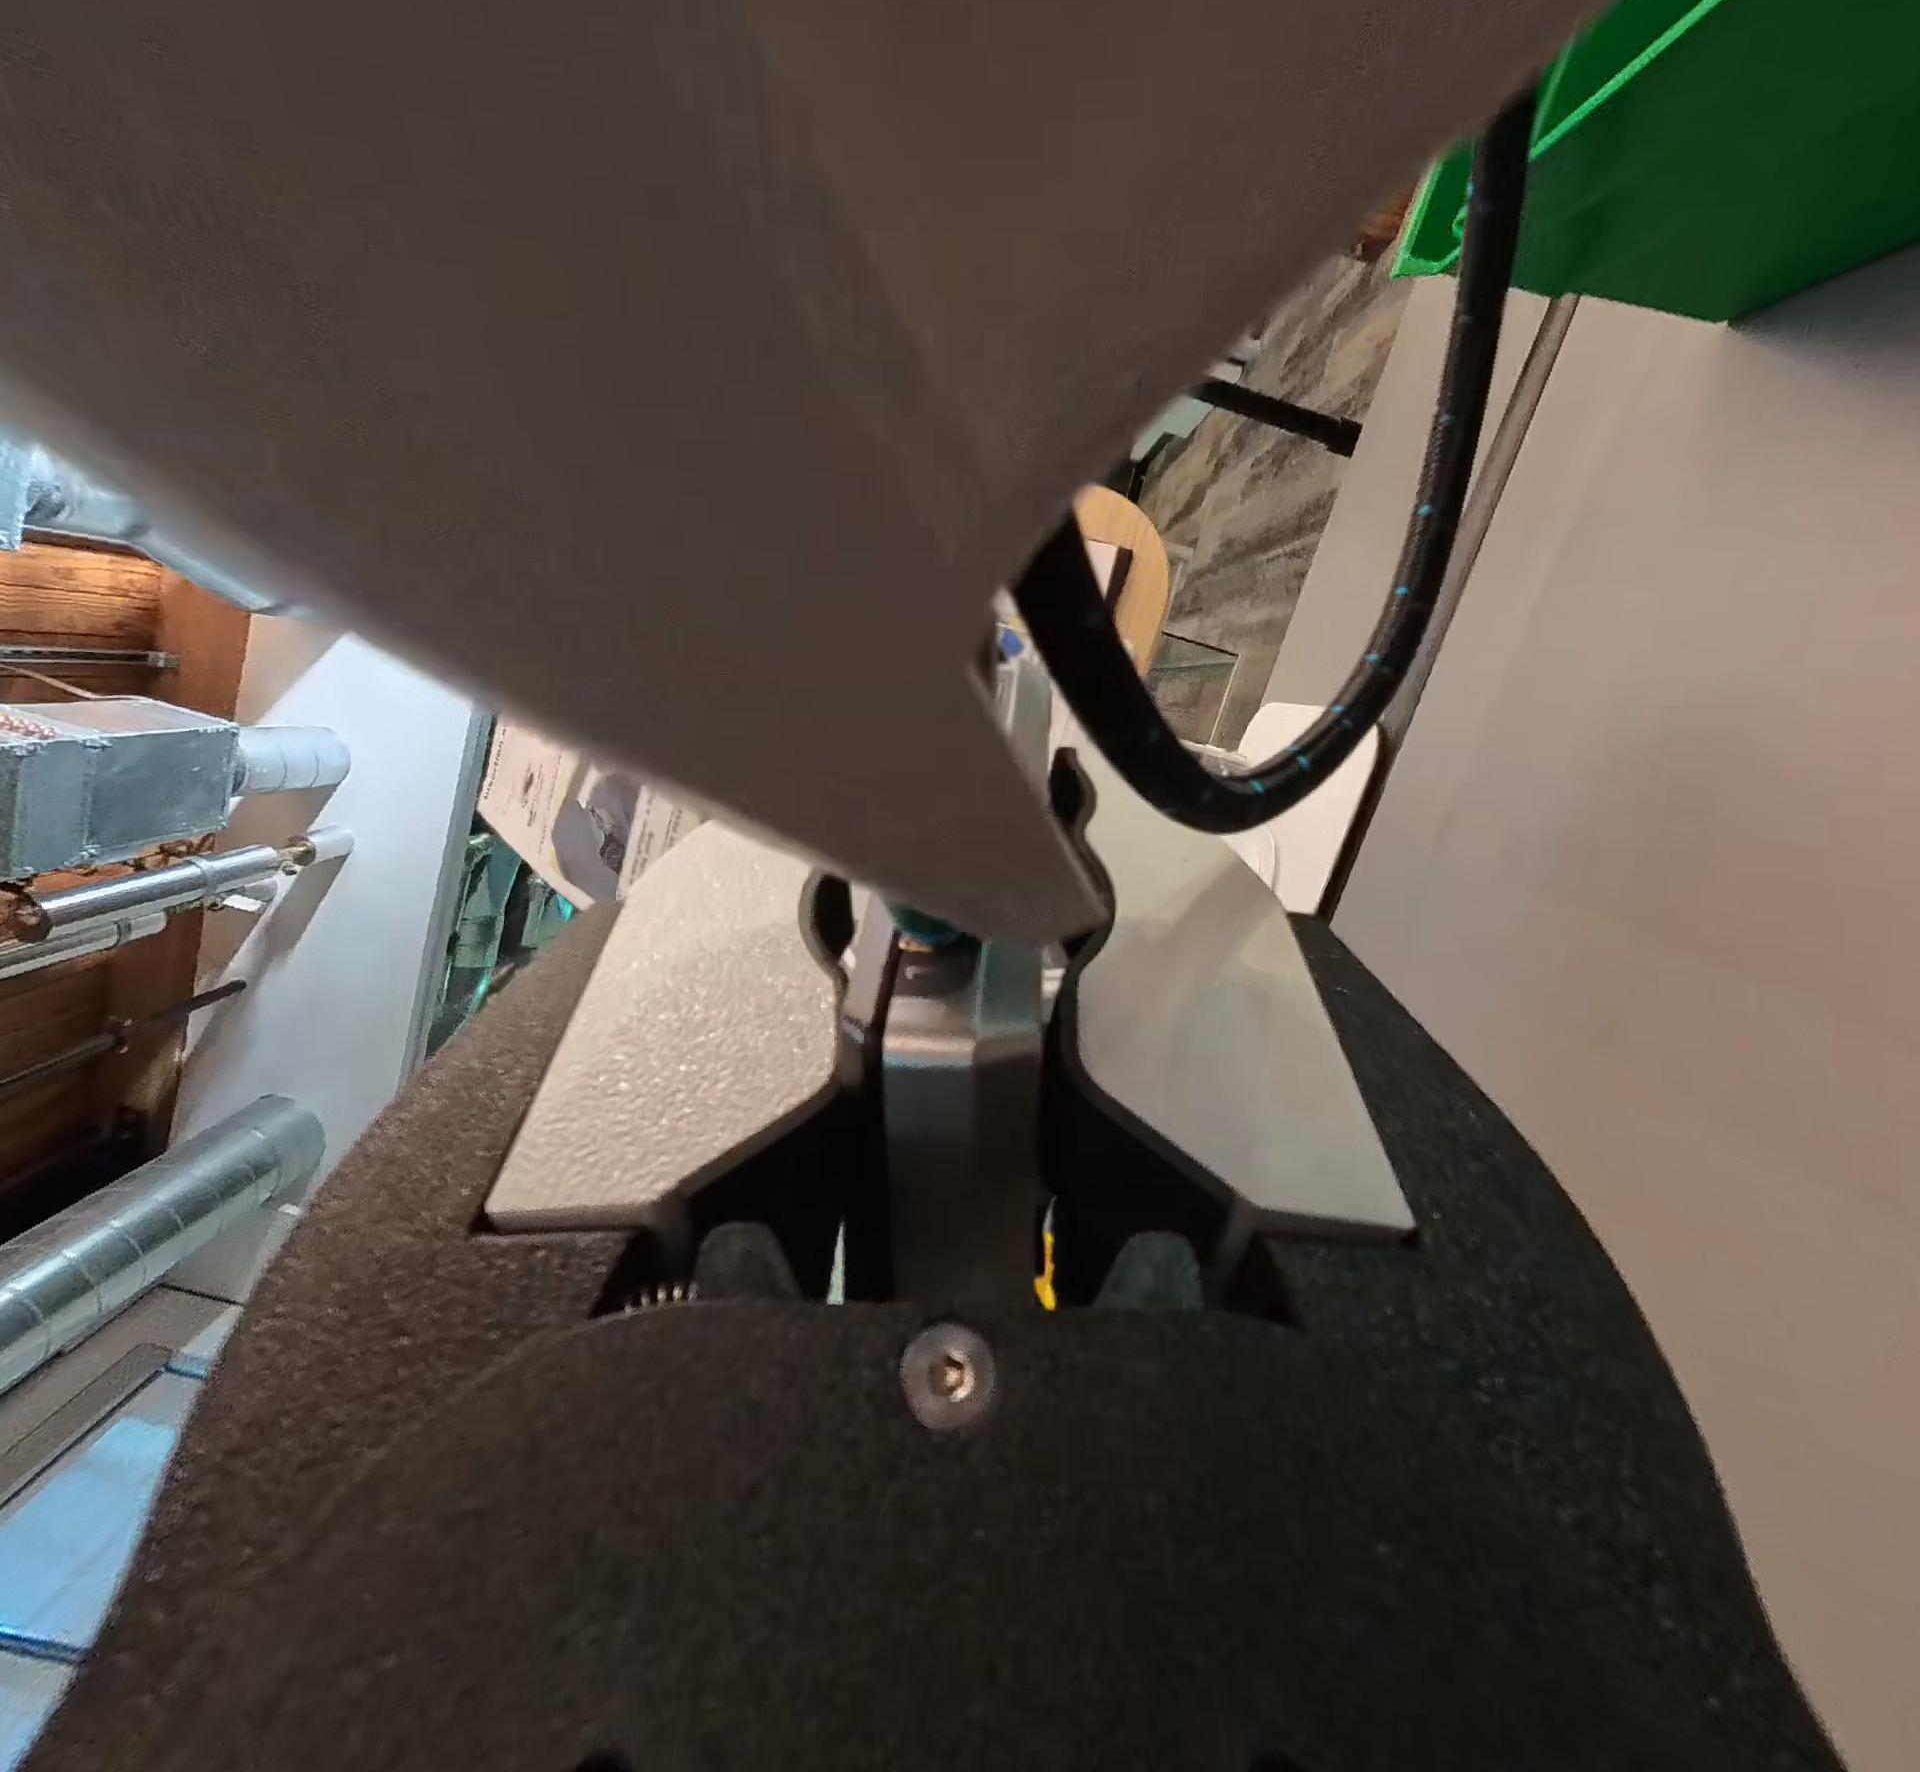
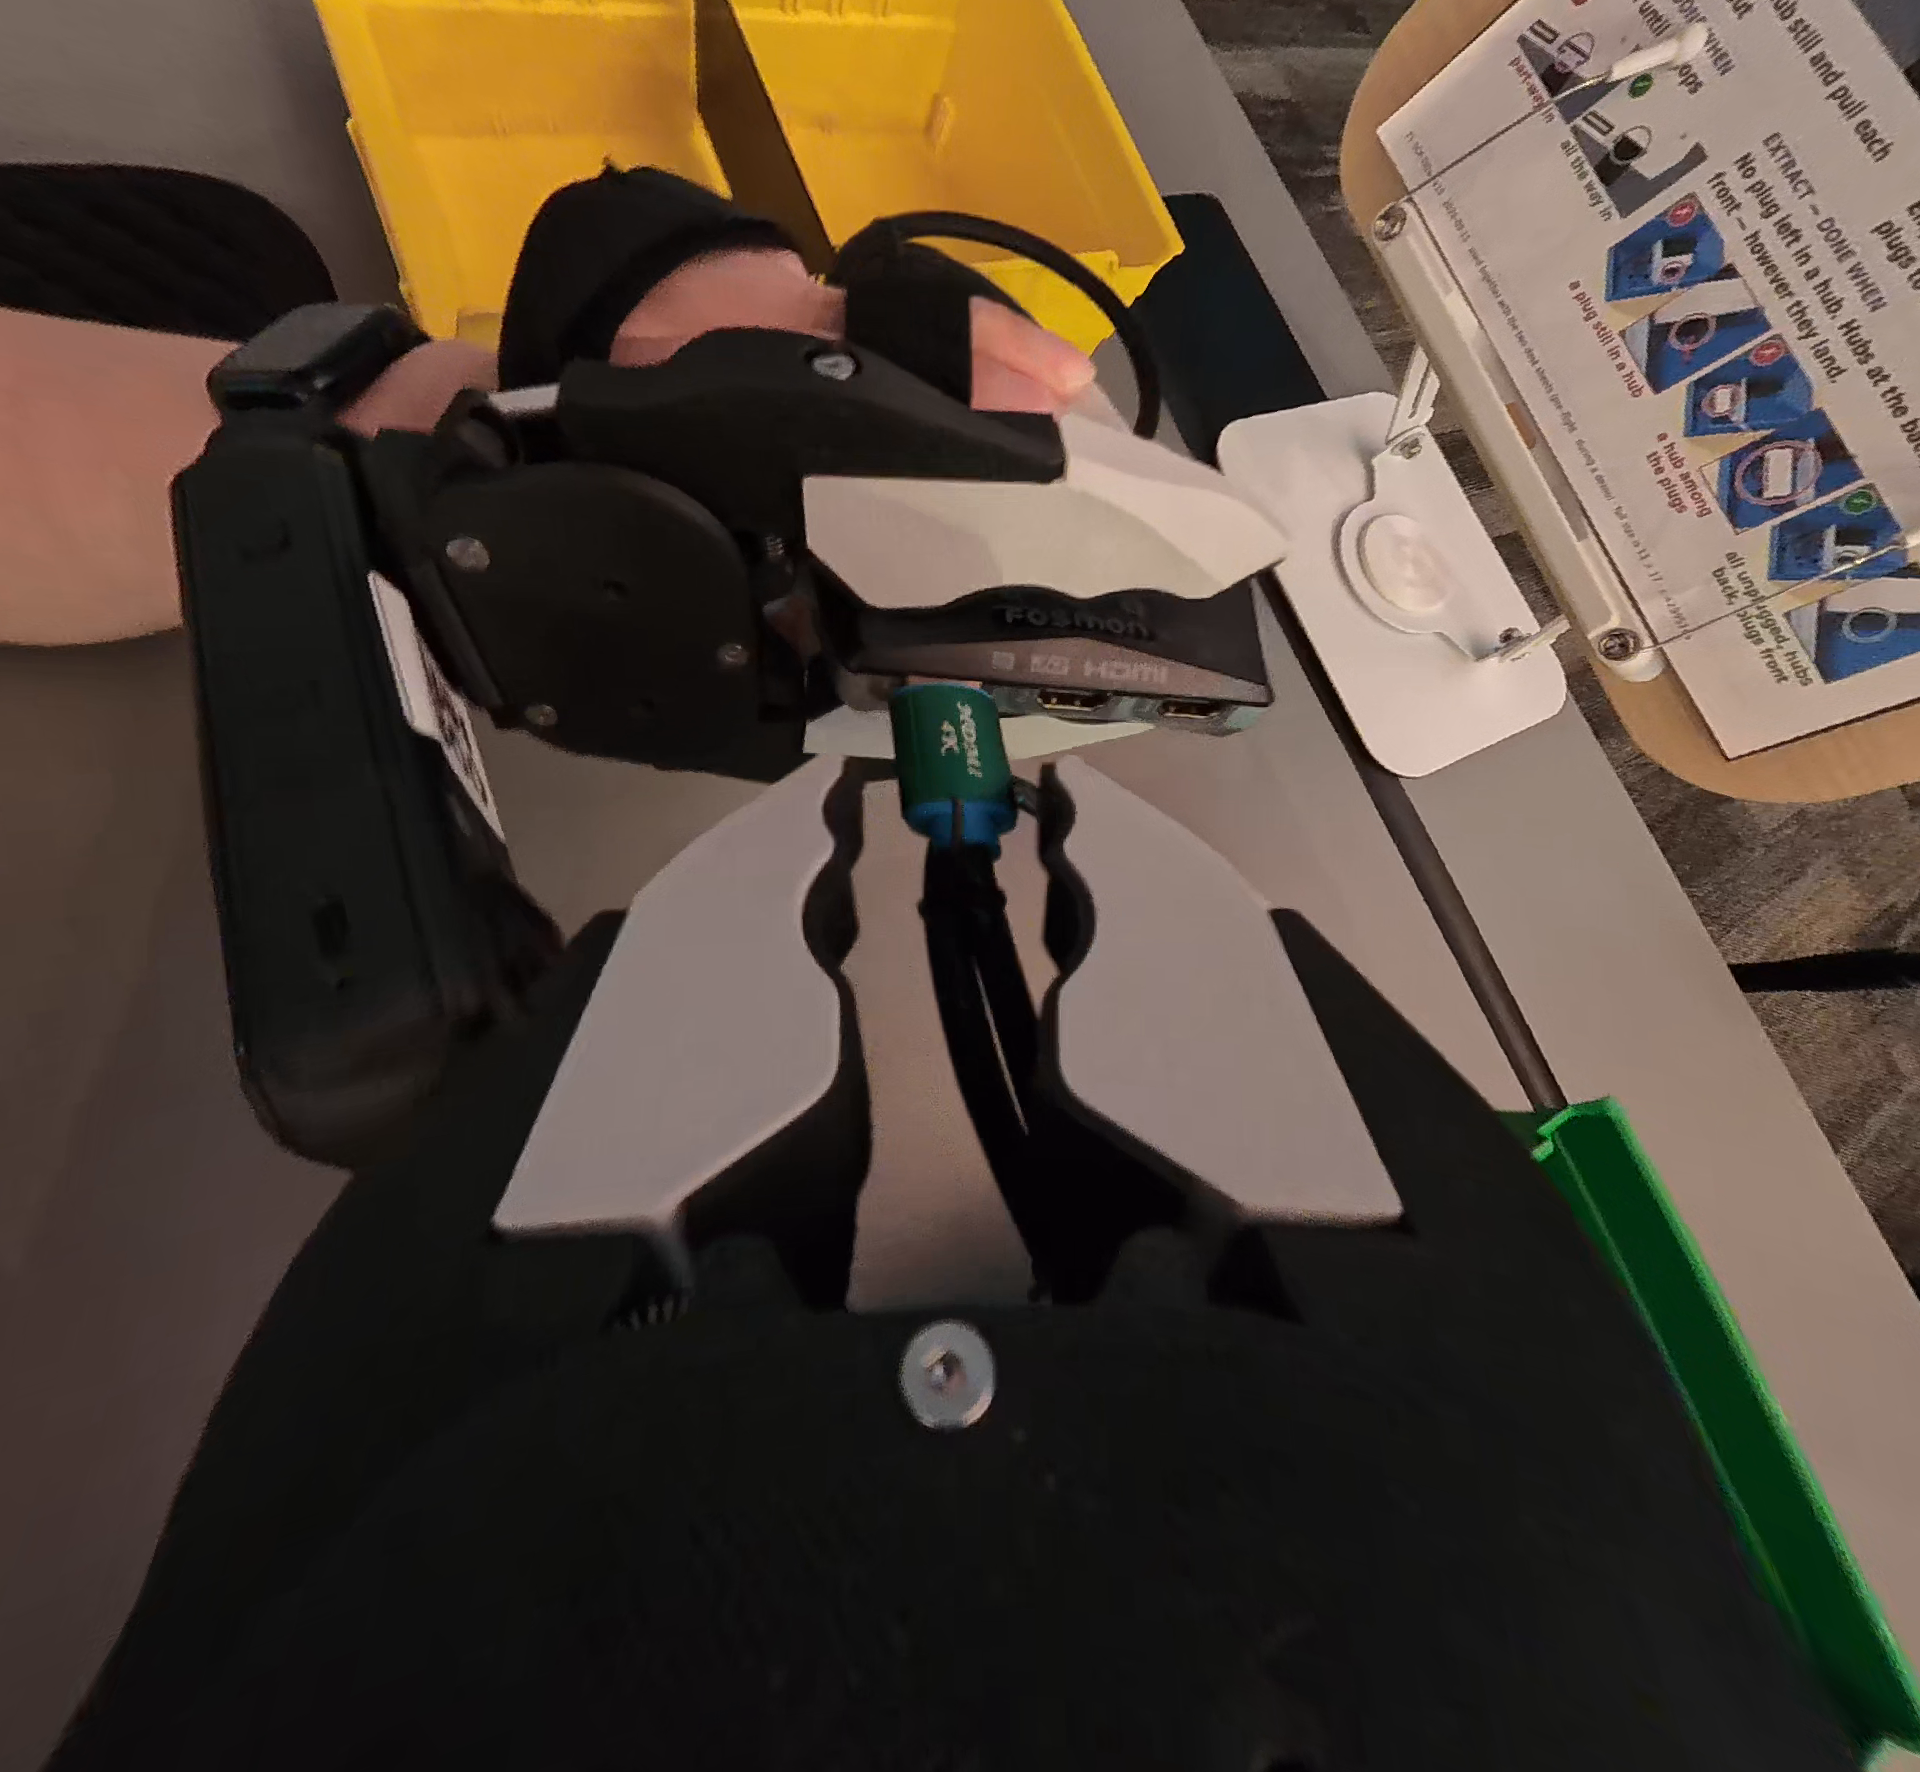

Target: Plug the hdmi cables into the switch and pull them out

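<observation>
One plug at switch, seemingly seated | two ports bare | left gripper clamps switch | right gripper narrow around plug, grip unclear

A plain grey table takes up most of the space, its edge running beside a mottled grey carpet. Just off that edge stands a rounded wooden board carrying a printed sheet. Overhead, silver ducts and pipes hang below warm wooden ceiling boards, and the light is dim.
</observation>
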